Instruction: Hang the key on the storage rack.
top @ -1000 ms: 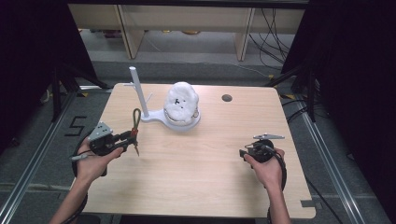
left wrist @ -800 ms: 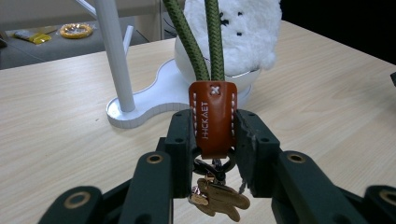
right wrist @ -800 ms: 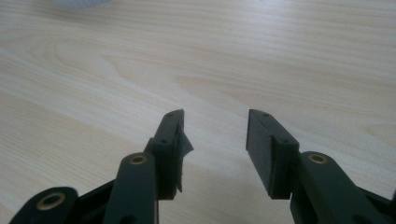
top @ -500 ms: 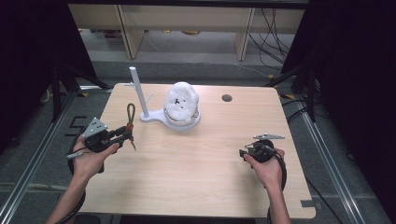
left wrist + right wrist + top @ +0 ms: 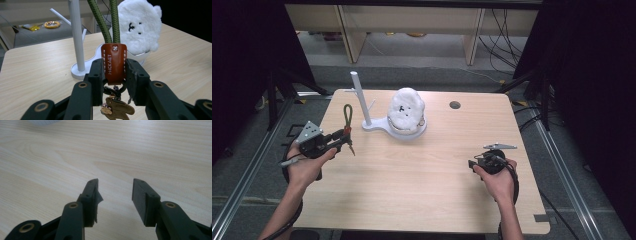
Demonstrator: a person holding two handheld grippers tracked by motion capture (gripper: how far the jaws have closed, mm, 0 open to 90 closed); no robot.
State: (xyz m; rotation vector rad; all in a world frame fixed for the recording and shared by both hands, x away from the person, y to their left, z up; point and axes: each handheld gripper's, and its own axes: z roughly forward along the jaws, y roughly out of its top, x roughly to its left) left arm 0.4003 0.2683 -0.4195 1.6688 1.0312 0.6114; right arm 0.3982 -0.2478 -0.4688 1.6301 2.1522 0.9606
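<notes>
Your left gripper point(image 5: 113, 75) has its jaws pinching the brown leather tab point(image 5: 114, 62) of a key ring, held left of the white stand point(image 5: 362, 102) and clear of the table point(image 5: 432, 195); your right gripper point(image 5: 114, 195) has its jaws spread with nothing between them, well right of the stand. Expect a light load: the tab looks firm, the green cord loop point(image 5: 107, 21) soft, the charms point(image 5: 116, 107) swing freely. Keep your grip on the tab.
</notes>
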